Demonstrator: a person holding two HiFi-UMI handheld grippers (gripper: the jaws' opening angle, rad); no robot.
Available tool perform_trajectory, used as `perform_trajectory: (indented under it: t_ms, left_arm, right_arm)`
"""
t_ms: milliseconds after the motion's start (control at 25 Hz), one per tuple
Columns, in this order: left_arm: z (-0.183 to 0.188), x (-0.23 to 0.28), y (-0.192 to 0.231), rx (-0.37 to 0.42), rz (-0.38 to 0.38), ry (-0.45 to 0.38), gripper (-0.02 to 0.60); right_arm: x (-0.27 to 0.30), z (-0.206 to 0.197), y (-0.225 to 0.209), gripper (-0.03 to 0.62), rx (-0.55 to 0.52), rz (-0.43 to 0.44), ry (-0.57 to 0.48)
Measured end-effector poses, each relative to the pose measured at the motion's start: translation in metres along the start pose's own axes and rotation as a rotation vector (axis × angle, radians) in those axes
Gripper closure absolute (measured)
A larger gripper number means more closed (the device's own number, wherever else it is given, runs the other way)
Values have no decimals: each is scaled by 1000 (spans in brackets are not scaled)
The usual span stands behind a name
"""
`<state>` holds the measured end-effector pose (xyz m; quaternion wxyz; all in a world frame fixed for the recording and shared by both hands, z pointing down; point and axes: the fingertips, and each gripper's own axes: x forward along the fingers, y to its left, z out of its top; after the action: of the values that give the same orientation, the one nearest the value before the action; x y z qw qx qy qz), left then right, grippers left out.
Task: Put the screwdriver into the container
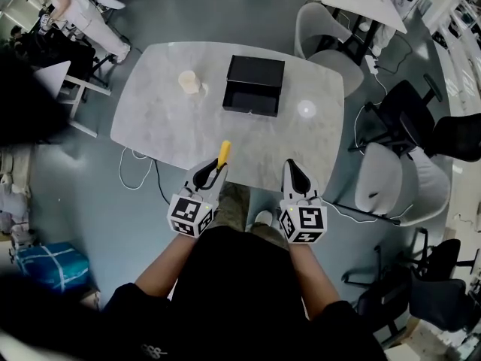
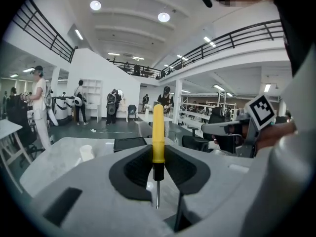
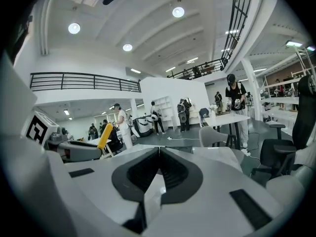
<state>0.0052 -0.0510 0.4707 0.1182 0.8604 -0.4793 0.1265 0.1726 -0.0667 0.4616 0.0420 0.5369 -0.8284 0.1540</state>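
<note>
Screwdriver [image 2: 157,132] check: sat clamped in left gripper [image 1: 216,168], pads closed on the lower end of the yellow handle just above the black collar, with the handle sticking out past the jaws and the thin metal shaft pointing back toward the camera. Hung over the near edge of the table [image 1: 158,119], well apart from the container [image 1: 250,112]. Judged light and rigid, with a smooth plastic handle that was likely a bit slippery. Rated the thick handle the better hold, not the thin shaft. Read right gripper [image 3: 159,149] as closed on itself, nothing between the pads, level with the left one. Logged container as black box near table centre, open tray on the near side, flat black lid panel behind it. Seemed empty, though dark interior hard to confirm from head view. Noted pale cup [image 1: 189,82] to its left, apart from the box.
</note>
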Motion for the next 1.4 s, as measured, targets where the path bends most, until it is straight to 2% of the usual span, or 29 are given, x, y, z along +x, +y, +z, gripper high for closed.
perform_trajectory:
  t_ms: [160,360,560,760,920,1080,1200,1400]
  left_arm:
    - [-2,28,33,11,5,33,497]
    - [-2,85,67,28,-33,93,497]
    - [-9,148,98,49,-102,165,497]
    - [-26,199,120,112,-166,247,497]
    - [-44,244,129,89,-245,314,497]
    - [-70,276,135,198,-281,401,497]
    - [-89,302,133,271,-307,423,497]
    - [-112,335,145,379,-319,513,497]
  right_arm:
    - [24,-5,-2,581,0,-21,30]
    - [66,-3,-17,580,-5,-53,69]
    - [112,-2,-33,581,15,-73,98]
    - [156,-5,-36,580,45,-61,133]
    - [185,-15,-41,580,61,-66,167]
    - [200,-31,-43,580,80,-56,206]
    - [203,-40,-51,580,63,-60,240]
    - [221,-54,-60,580,65,-87,269]
